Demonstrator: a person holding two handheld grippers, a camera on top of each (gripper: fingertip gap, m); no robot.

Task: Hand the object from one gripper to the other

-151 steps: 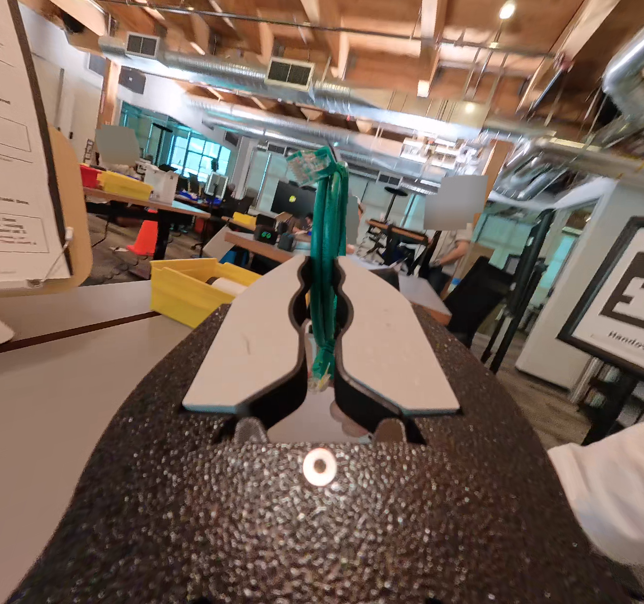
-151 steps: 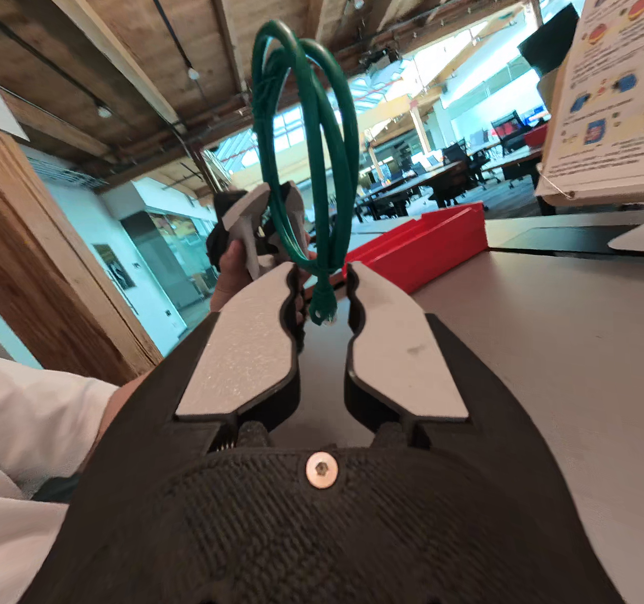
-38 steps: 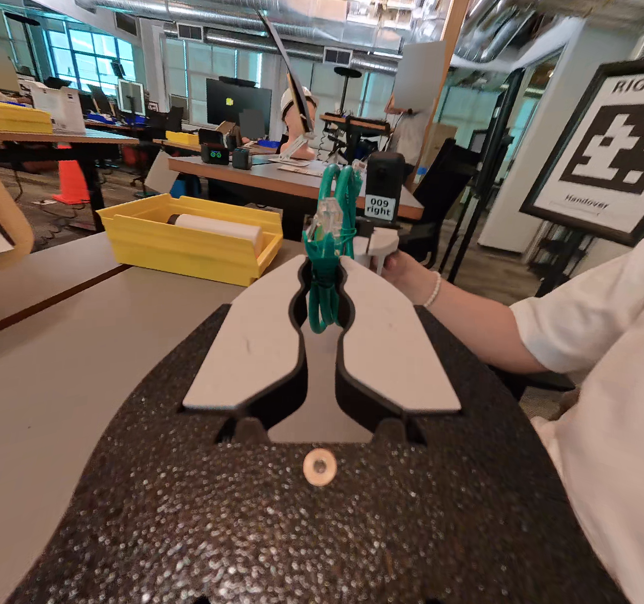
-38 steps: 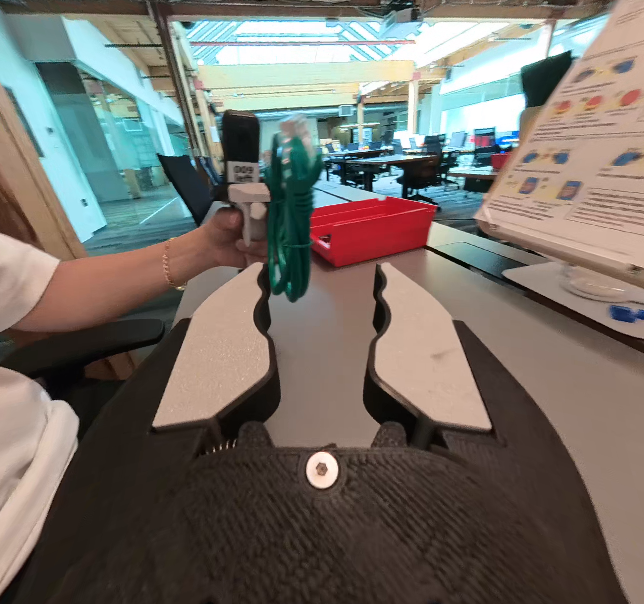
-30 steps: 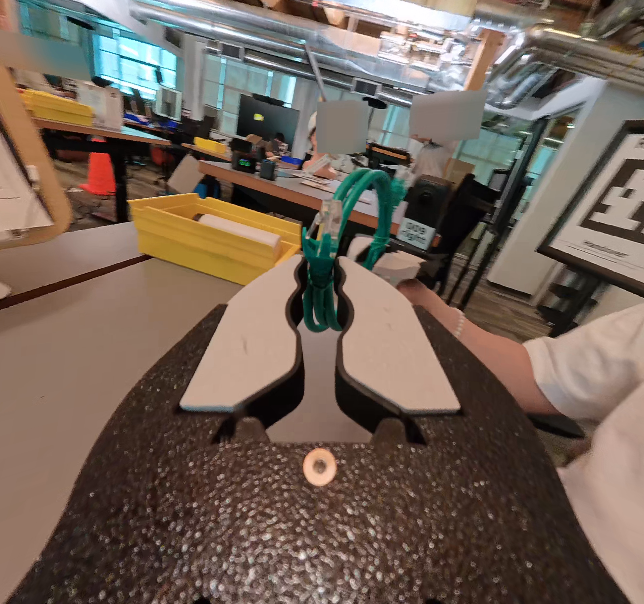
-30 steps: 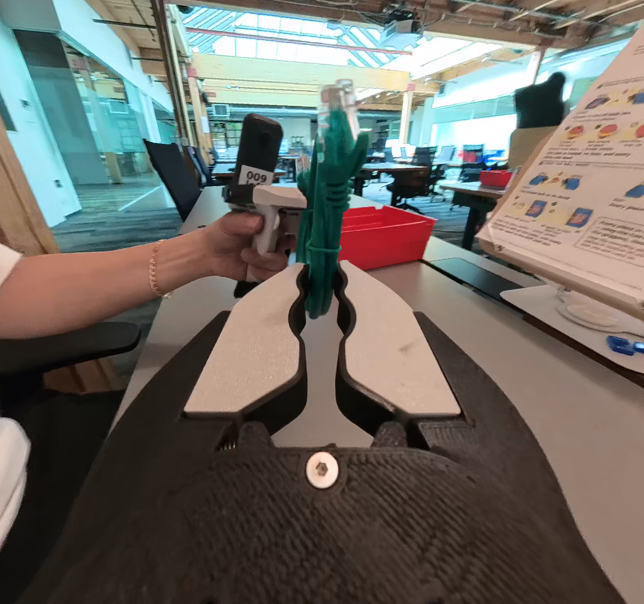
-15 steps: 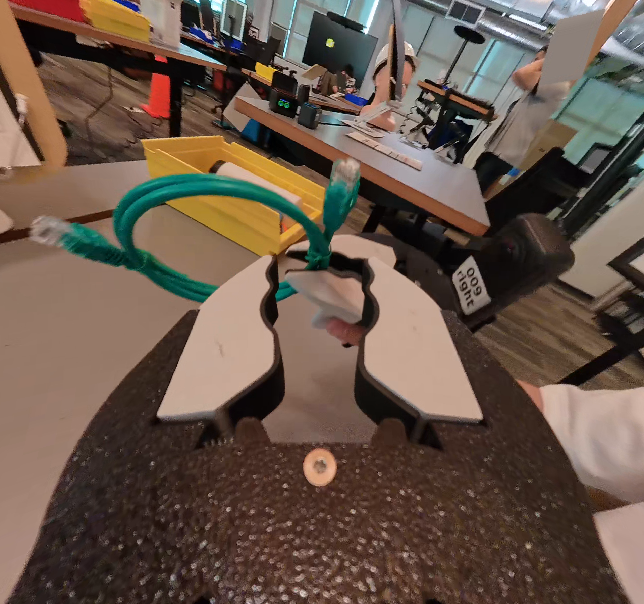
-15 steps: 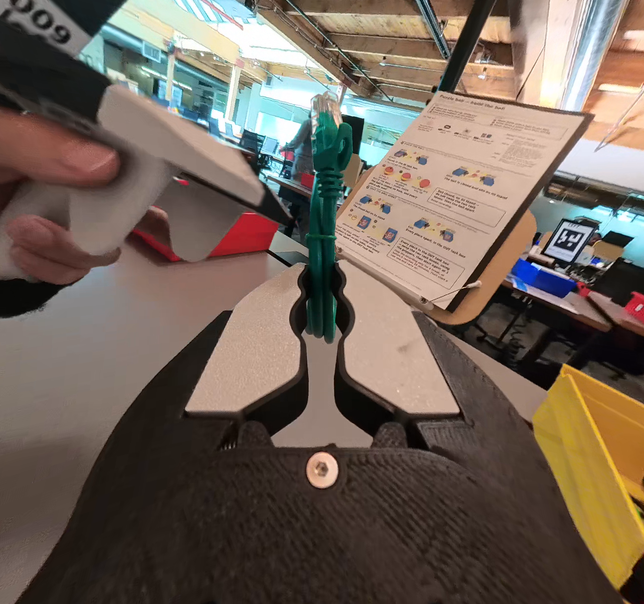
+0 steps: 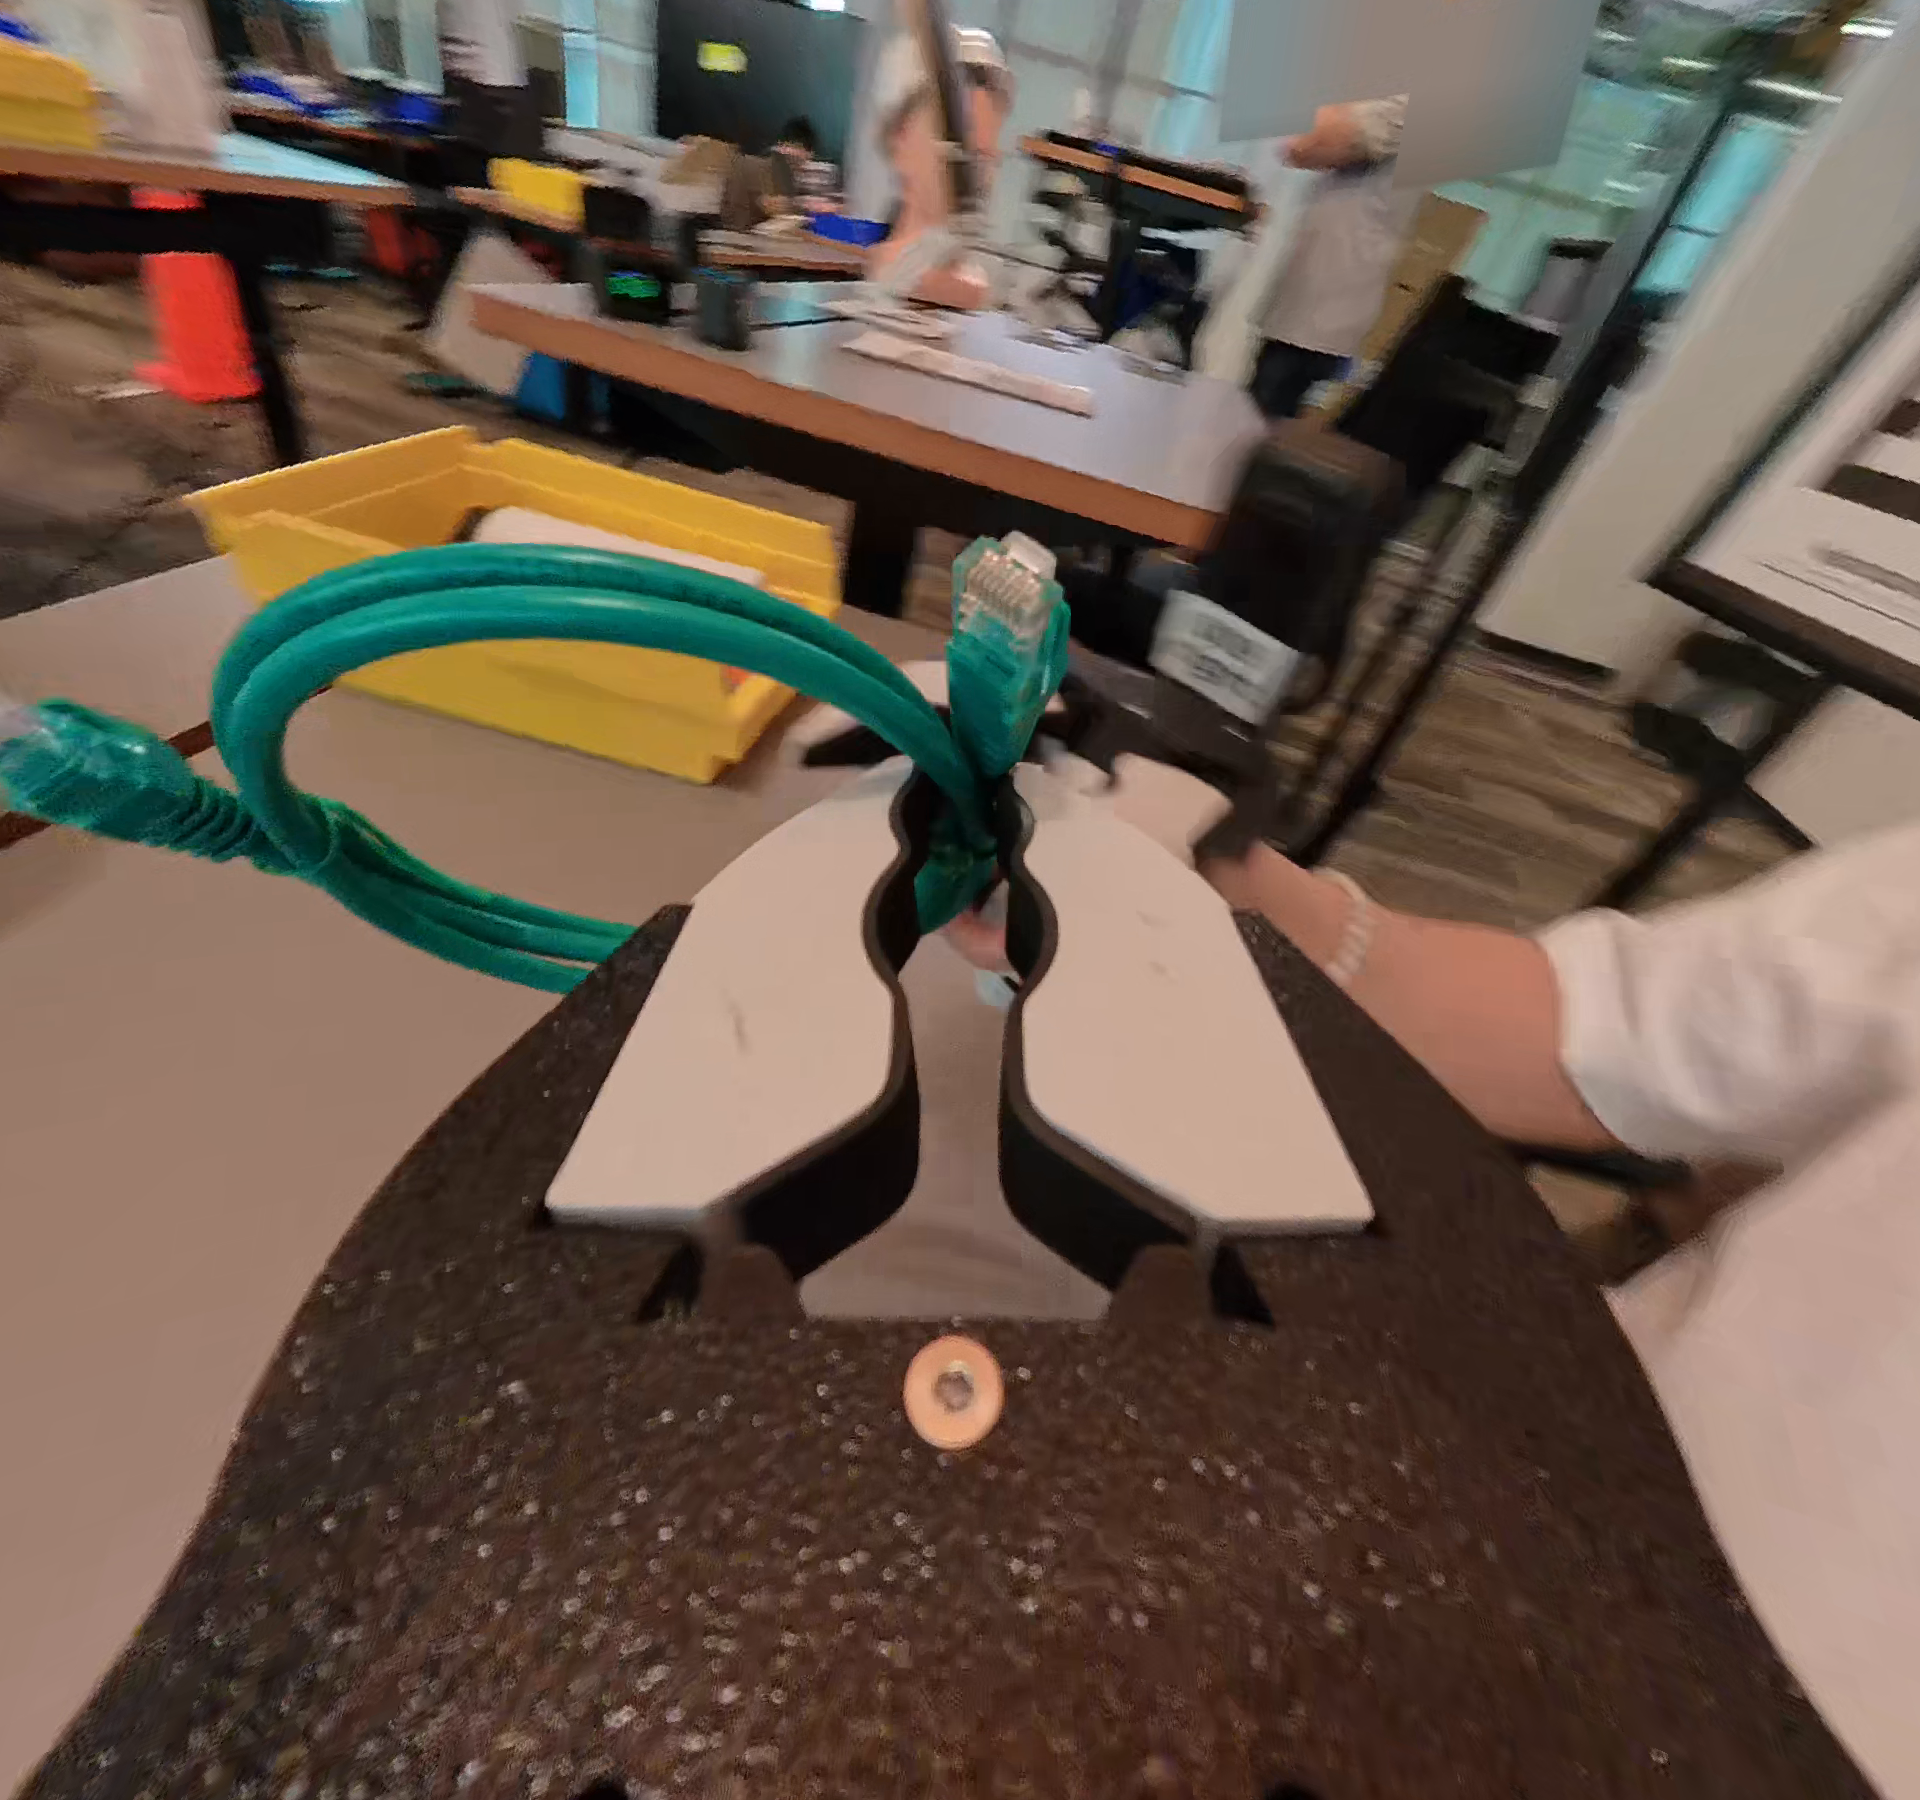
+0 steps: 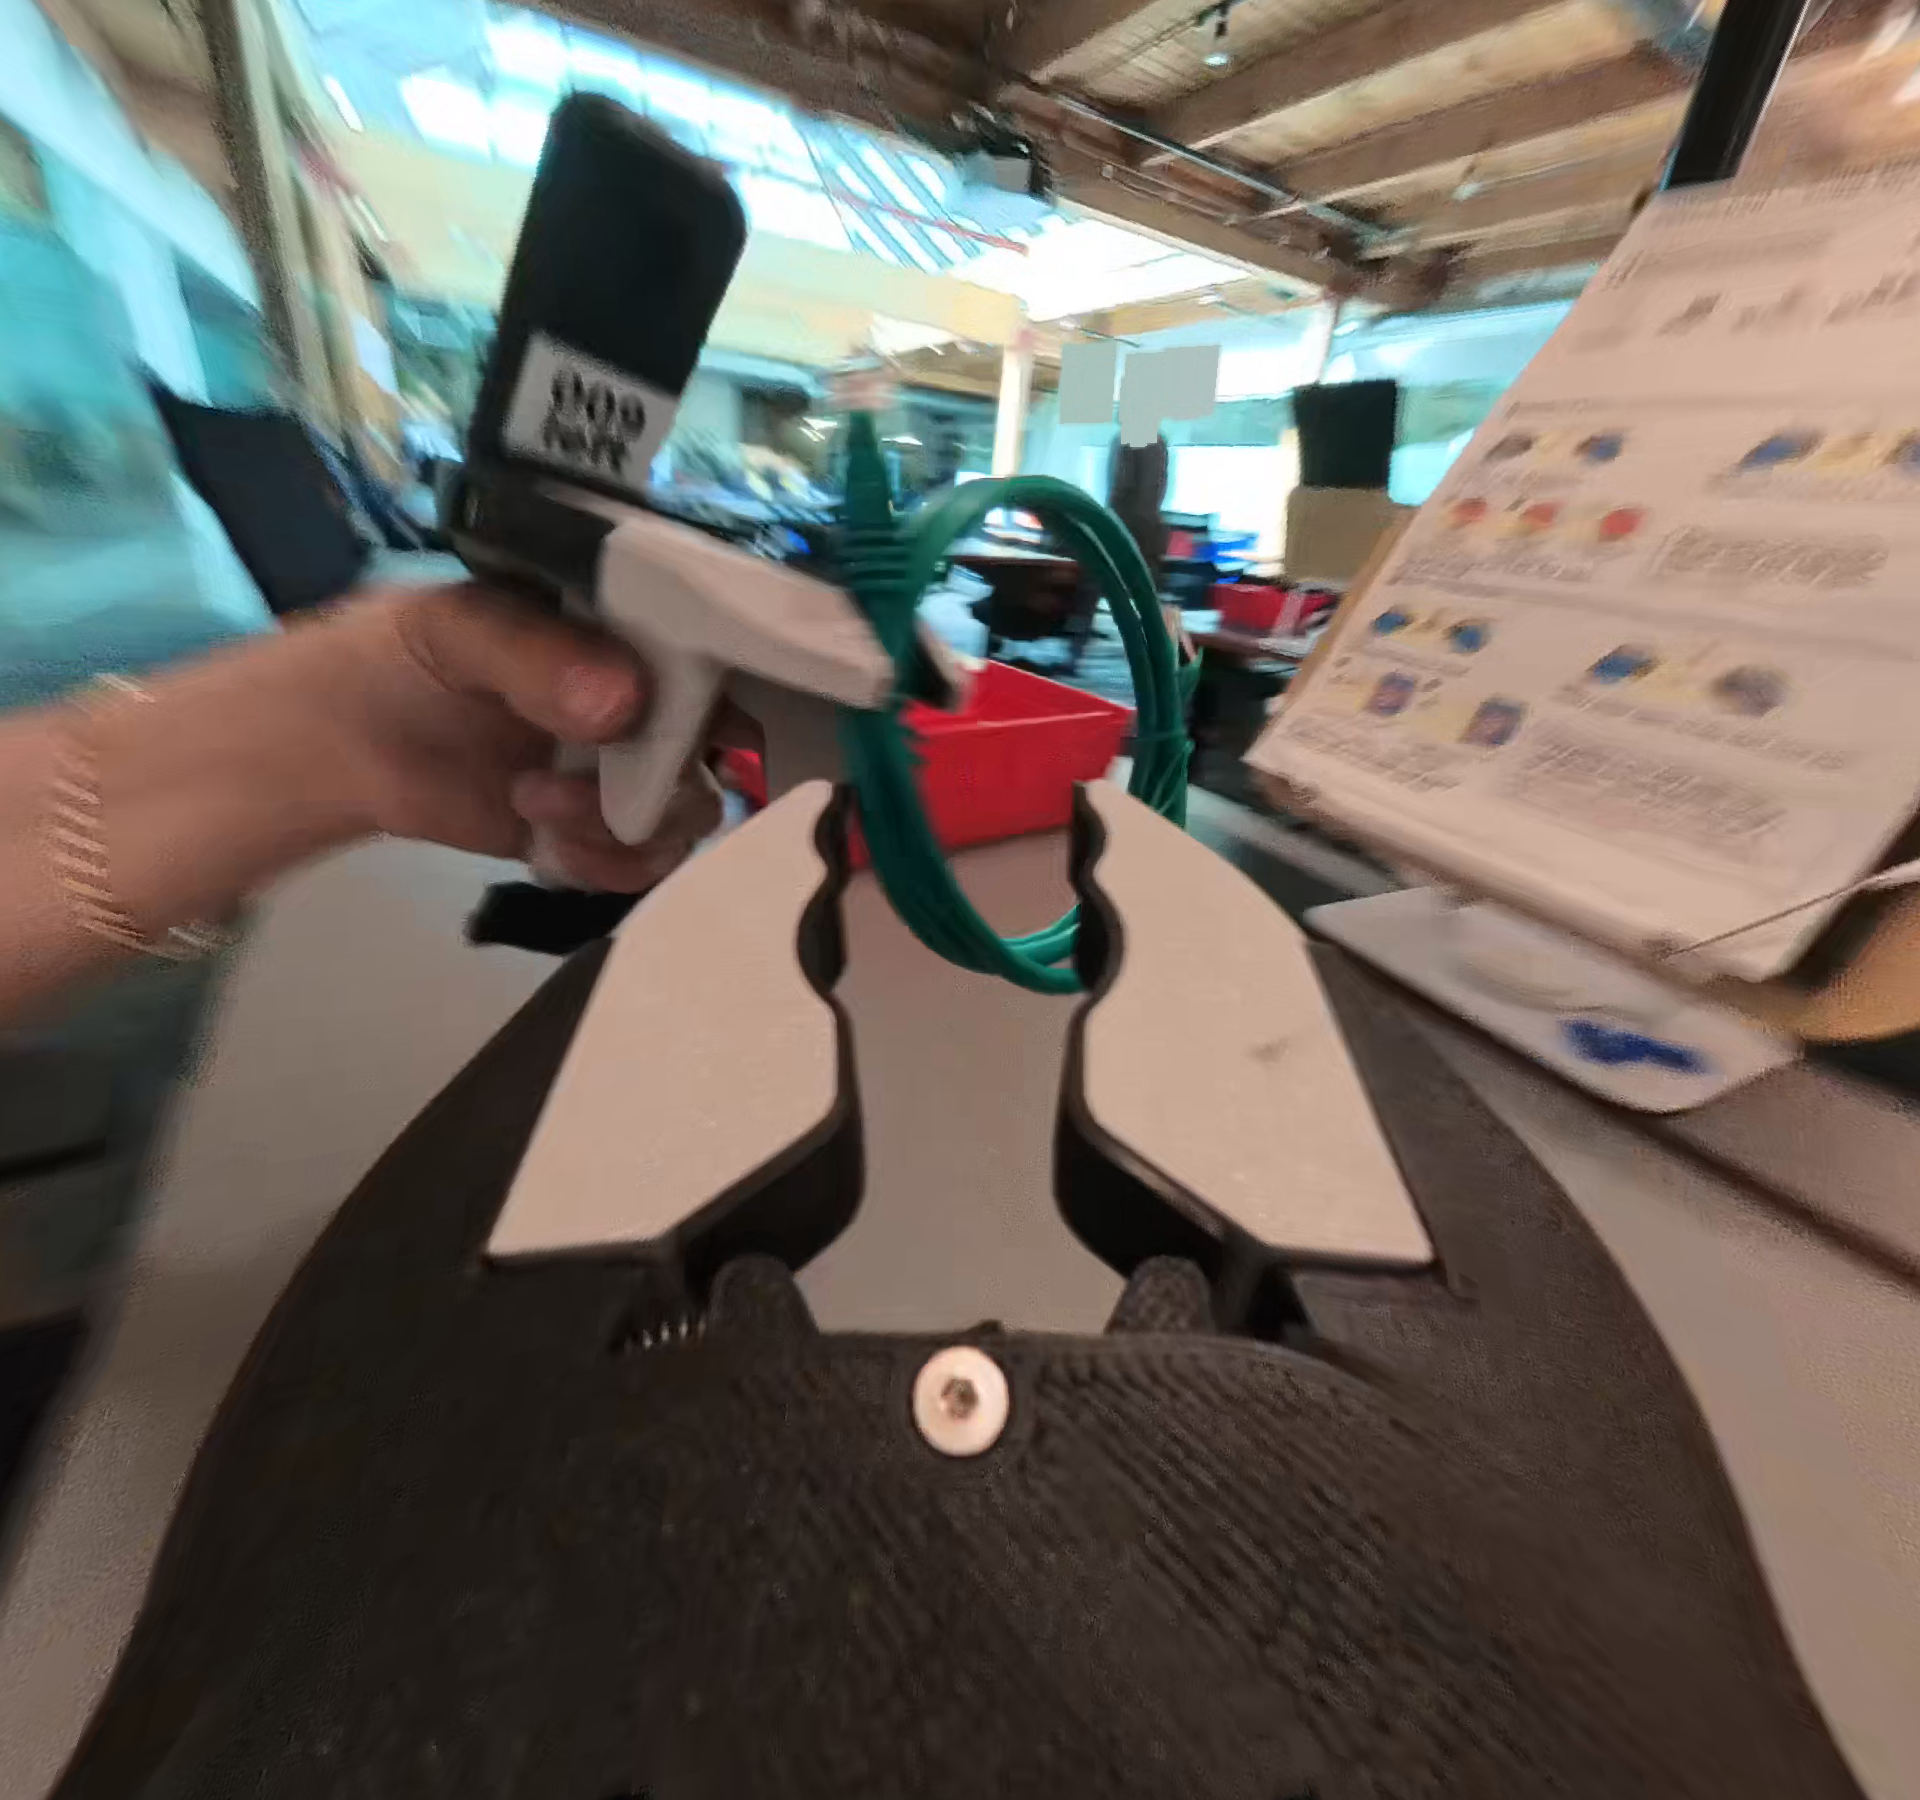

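A green network cable, coiled in a loop with clear plugs at its ends, is pinched at its tied part between the tips of my left gripper, which is shut on it. The loop swings out to the left. In the right wrist view the cable hangs from the left gripper, held by a hand. My right gripper is open, and the lower part of the loop lies between its spread fingertips. A hand and white sleeve reach in from the right behind the left gripper.
A yellow bin with a white roll stands on the grey table. A red bin sits behind the grippers. A printed sheet on a stand is at the right. Desks and people fill the background.
Half a second ago my right gripper was shut on the cable and the left was open. Now the left is shut on the cable and the right has opened.
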